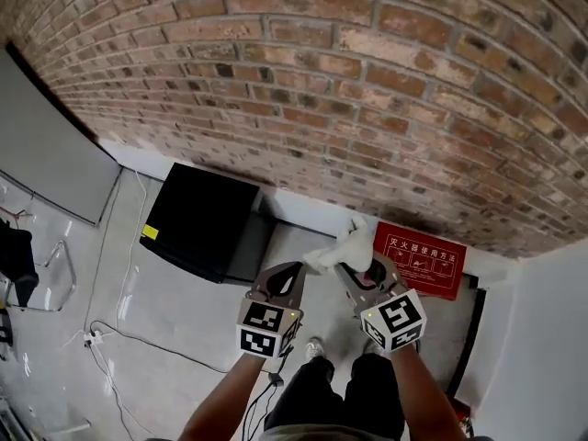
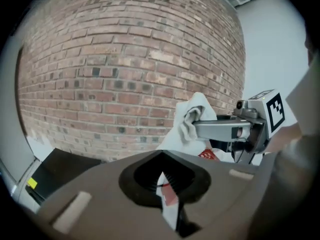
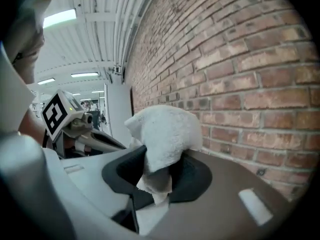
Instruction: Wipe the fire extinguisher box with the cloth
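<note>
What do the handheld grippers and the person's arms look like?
Left gripper and right gripper: grey-brown tapering jaws, dark cut-out between them, each topped by a white cube with black square markers. Forearms bare, no sleeves; dark trousers below.

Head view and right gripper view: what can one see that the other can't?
Only the head view shows the red fire extinguisher box, the black cabinet and the person's legs. Only the right gripper view shows the ceiling lights. Both show the brick wall, the left gripper, and the white cloth clamped in the right gripper.
</note>
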The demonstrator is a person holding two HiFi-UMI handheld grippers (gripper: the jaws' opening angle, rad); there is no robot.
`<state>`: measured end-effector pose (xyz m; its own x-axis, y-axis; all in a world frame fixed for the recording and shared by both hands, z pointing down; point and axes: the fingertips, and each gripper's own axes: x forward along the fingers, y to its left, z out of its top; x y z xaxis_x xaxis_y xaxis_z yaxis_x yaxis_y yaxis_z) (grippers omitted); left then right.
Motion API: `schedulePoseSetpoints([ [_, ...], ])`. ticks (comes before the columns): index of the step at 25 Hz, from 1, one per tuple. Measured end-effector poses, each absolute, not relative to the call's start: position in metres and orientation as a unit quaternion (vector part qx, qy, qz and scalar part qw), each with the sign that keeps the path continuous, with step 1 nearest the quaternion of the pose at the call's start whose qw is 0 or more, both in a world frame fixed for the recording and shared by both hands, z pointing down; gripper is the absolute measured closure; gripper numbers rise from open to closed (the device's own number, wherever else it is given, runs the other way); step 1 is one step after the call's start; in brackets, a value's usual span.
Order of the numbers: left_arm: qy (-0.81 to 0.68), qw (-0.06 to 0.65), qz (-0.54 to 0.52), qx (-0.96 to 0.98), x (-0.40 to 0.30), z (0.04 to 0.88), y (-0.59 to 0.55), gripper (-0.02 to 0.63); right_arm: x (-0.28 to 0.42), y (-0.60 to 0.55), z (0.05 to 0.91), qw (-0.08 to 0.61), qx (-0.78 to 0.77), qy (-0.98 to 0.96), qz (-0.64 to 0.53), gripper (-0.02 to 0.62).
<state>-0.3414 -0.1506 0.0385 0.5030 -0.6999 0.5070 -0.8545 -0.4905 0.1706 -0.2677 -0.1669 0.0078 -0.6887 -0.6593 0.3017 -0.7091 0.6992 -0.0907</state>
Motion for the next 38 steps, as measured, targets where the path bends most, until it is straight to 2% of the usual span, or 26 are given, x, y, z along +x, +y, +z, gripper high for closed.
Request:
schedulePoseSetpoints([
  [7,-0.482,0.136,0.148,0.853,-0.345,-0.079,-0.147,0.606,-0.277,-0.154,-0.121,0.046,0.378,-0.923,0.056,0.443],
  [13,-0.491,0.102,0.117,0.857,-0.347,-0.149,-0.134,0.606,-0.274,-0.142,-0.185,-0.005,0.377,-0.925,0.039,0.443],
  [19,-0.5,0.086,0.1,0.856,-0.346,-0.176,-0.126,0.606,-0.27,-0.136,-0.207,-0.012,0.378,-0.925,0.031,0.445],
  [38,-0.506,0.076,0.091,0.854,-0.345,-0.186,-0.125,0.606,-0.265,-0.142,-0.212,-0.001,0.395,-0.918,0.025,0.445],
])
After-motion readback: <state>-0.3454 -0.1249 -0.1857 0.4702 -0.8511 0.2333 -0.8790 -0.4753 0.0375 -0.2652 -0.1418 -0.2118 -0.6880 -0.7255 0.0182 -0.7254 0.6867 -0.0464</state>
